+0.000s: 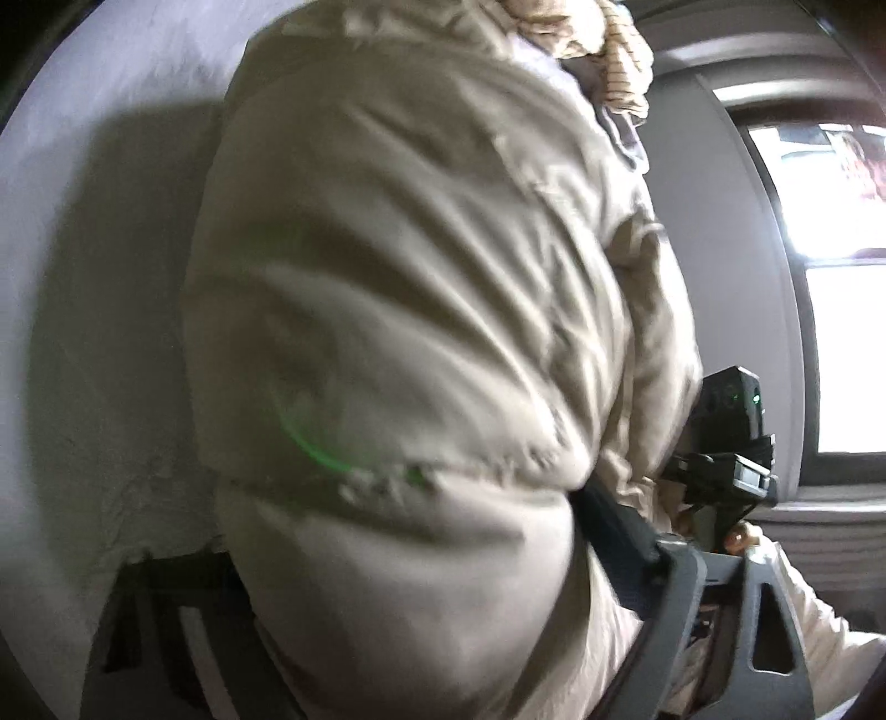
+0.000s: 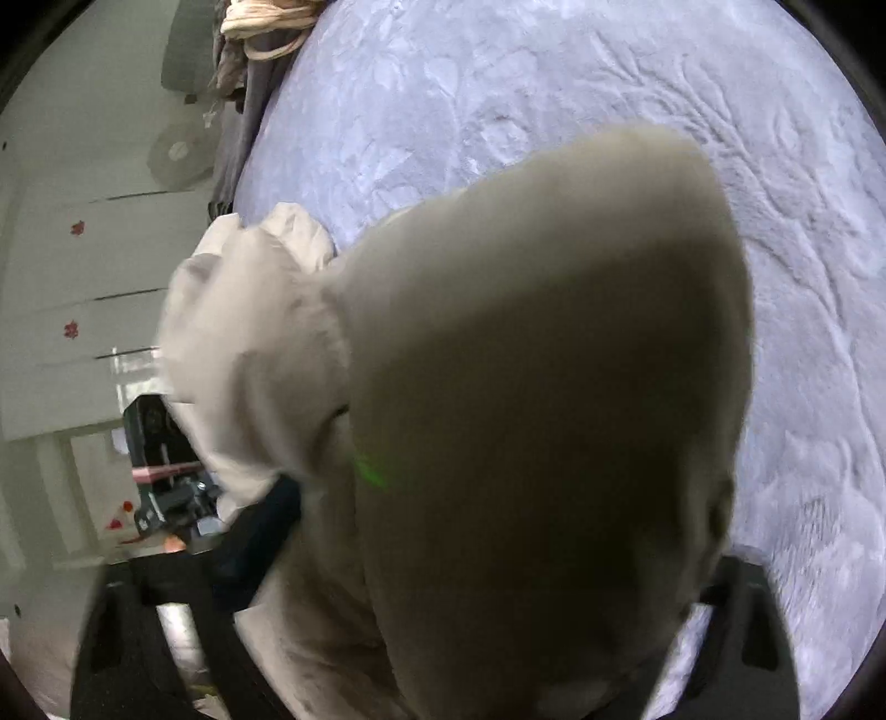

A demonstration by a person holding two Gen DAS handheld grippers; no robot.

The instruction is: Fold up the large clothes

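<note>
A puffy beige fabric garment (image 1: 421, 310) bulges against both lenses above the pale lavender embossed bedspread (image 2: 554, 83), bunched between each gripper's jaws, though whether they clamp it is unclear.

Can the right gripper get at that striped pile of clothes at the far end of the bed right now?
Probably not as things stand. The right gripper is draped in the beige garment filling its view, and the striped clothes pile lies across the lavender bedspread, well apart. It would need to put down the garment first.
</note>
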